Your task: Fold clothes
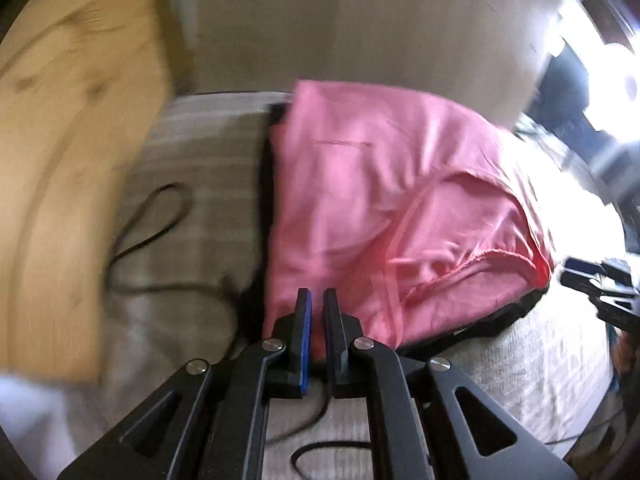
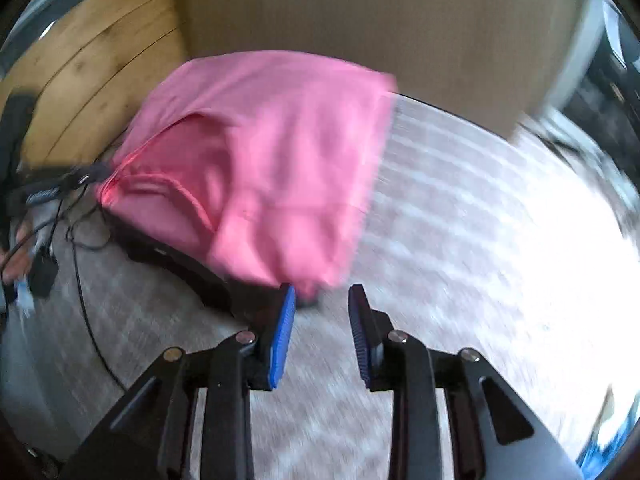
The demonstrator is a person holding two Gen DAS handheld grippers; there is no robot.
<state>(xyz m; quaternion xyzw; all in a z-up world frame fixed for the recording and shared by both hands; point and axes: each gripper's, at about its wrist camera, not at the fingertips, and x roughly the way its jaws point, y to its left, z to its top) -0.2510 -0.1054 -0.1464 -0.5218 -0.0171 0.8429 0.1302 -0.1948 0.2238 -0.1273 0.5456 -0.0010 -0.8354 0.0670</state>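
Note:
A pink garment (image 1: 376, 204) lies folded over a black object on a grey patterned cloth surface (image 1: 192, 168). It also shows in the right wrist view (image 2: 272, 160). My left gripper (image 1: 317, 292) sits at the garment's near edge, jaws nearly closed with a narrow gap; pink cloth shows in the gap, but I cannot tell if it is gripped. My right gripper (image 2: 322, 290) is open and empty, just in front of the garment's near corner. The right gripper's tips (image 1: 592, 280) appear at the right edge of the left wrist view.
A wooden board (image 1: 68, 160) stands at the left. A beige wall panel (image 2: 360, 20) stands behind the garment. Black cables (image 1: 152, 220) lie on the cloth left of the garment. More cables and a small black device (image 2: 44, 272) lie at the left in the right wrist view.

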